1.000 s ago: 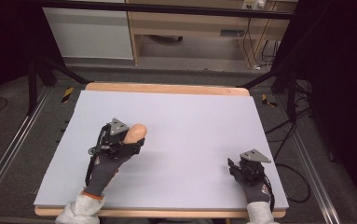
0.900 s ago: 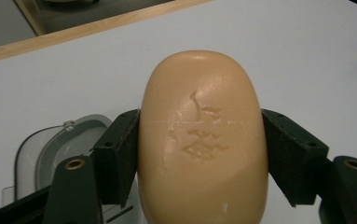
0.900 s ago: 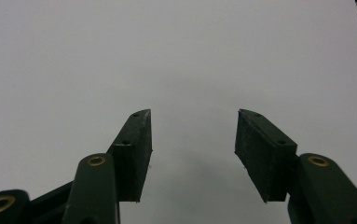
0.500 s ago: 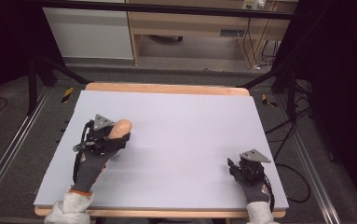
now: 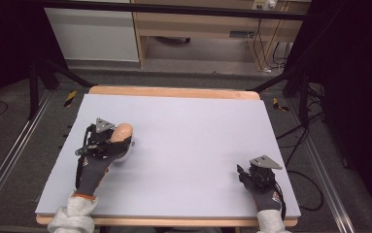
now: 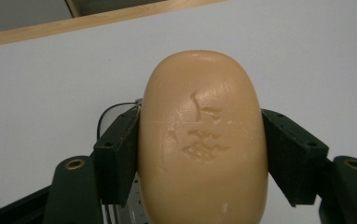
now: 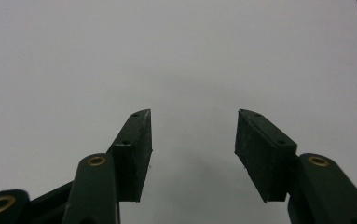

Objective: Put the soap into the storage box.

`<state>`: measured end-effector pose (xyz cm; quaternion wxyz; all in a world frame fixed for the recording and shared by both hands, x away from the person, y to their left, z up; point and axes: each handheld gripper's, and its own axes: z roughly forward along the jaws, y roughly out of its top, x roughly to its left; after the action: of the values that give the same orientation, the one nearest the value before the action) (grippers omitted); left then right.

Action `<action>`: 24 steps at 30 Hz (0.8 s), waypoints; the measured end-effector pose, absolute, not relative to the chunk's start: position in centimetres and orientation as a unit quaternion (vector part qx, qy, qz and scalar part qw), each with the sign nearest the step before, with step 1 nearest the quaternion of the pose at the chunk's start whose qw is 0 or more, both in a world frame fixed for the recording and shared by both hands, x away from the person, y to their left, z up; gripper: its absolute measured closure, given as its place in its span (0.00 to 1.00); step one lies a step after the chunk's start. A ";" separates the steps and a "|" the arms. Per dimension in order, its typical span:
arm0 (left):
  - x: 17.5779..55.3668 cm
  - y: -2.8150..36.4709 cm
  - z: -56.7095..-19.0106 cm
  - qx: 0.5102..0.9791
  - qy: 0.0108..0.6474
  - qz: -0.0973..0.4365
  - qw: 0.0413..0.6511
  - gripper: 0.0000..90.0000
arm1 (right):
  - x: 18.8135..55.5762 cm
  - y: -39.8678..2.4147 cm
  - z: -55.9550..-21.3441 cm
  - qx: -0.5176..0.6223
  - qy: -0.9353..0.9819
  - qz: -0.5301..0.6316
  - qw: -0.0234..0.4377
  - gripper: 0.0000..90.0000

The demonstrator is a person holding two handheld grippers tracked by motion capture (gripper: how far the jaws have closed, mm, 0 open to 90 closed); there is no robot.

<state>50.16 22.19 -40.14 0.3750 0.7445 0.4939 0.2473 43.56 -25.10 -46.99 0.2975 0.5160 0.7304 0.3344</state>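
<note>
The left gripper [image 5: 118,141] clamps a tan oval bar of soap [image 5: 122,132], its two black jaws pressing the bar's sides in the left gripper view [image 6: 203,140]. Soap and gripper sit over the left half of the pale mat [image 5: 188,145], nearer the mat's left edge than its centre, with bare mat running from the soap toward the far wooden table rim [image 5: 174,91]. The right gripper [image 5: 245,174] rests near the mat's front right corner, well apart from the soap; its jaws stand apart with nothing between them [image 7: 192,140]. Between soap and right gripper lies a wide stretch of bare mat.
</note>
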 end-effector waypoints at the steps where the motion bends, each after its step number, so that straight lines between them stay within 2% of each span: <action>1: 50.2 22.2 -40.2 0.744 0.495 0.246 0.374 0.35 | 43.6 -25.1 -47.0 0.516 0.730 0.334 0.298 0.51; 24: 51.1 22.8 -42.3 0.745 0.511 0.240 0.356 0.35 | 43.6 -25.0 -47.0 0.515 0.732 0.333 0.297 0.51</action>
<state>51.09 22.76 -42.32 0.3556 0.7448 0.5113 0.2398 43.58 -25.03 -47.04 0.2969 0.5146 0.7324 0.3328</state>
